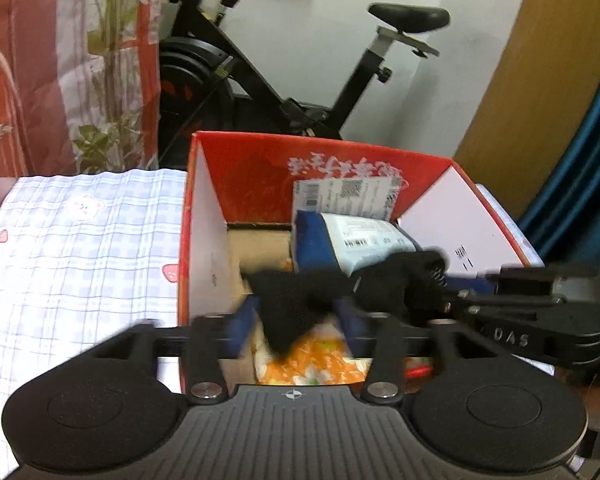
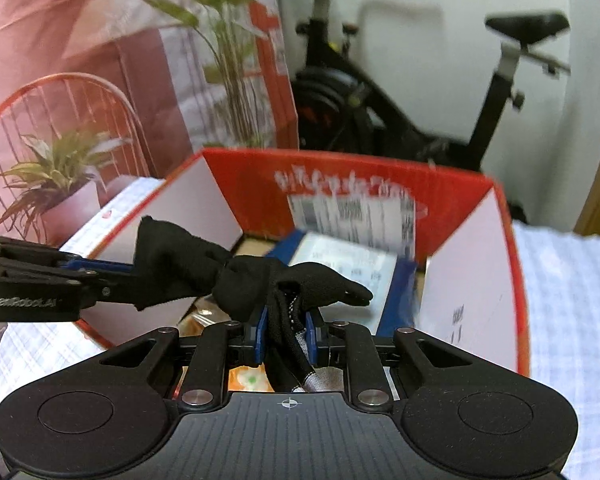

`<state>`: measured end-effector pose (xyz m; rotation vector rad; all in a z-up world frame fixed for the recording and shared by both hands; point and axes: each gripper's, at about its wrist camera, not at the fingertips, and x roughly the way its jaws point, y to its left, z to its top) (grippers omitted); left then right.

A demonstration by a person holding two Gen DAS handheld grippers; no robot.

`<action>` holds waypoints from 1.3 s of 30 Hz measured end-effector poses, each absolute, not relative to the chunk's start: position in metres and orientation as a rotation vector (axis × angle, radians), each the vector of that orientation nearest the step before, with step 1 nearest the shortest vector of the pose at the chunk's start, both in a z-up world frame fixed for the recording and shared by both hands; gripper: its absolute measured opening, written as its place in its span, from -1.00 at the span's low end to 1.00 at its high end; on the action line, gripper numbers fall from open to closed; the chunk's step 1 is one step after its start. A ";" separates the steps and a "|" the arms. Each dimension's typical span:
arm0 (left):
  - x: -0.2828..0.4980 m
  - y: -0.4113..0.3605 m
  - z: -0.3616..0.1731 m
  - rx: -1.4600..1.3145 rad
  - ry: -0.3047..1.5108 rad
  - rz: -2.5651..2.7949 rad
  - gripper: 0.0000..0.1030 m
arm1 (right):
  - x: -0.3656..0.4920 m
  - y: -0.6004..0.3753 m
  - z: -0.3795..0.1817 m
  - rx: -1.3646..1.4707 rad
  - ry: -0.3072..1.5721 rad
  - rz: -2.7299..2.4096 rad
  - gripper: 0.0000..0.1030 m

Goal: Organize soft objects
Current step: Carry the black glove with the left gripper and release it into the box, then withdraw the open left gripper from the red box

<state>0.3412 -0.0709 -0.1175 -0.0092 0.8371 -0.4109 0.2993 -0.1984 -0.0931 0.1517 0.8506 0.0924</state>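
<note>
Blurring hides how far the black glove [image 2: 236,276] fills the red box [image 1: 260,168].

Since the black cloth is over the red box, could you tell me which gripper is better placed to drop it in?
Right. The right gripper is shut on the black cloth above the red box; the left gripper is open.

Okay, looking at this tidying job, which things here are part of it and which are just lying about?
Part of the job:
- black cloth, pinched in the right claw
- left claw, jaws apart around the cloth
- red box
- blue-and-white packet inside the box
- orange packet inside the box

Just lying about:
- stationary bike
- potted plant
- checked tablecloth
</note>
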 end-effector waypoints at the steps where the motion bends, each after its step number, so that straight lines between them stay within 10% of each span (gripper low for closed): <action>1: 0.340 -0.069 -0.116 -0.020 0.820 -0.414 0.20 | 0.301 -0.200 -0.097 0.173 0.866 0.093 -0.65; 16: 0.324 -0.064 -0.101 -0.005 0.781 -0.392 0.23 | 0.291 -0.186 -0.092 0.071 0.882 -0.019 -0.42; 22: 0.301 -0.060 -0.091 0.025 0.744 -0.379 0.37 | 0.262 -0.183 -0.068 0.028 0.807 -0.044 0.45; 26: 0.277 -0.055 -0.084 0.059 0.682 -0.336 0.97 | 0.240 -0.182 -0.054 0.046 0.741 -0.051 0.97; 39: 0.226 -0.038 -0.096 0.160 0.657 -0.244 1.00 | 0.180 -0.172 -0.052 0.081 0.620 -0.070 0.99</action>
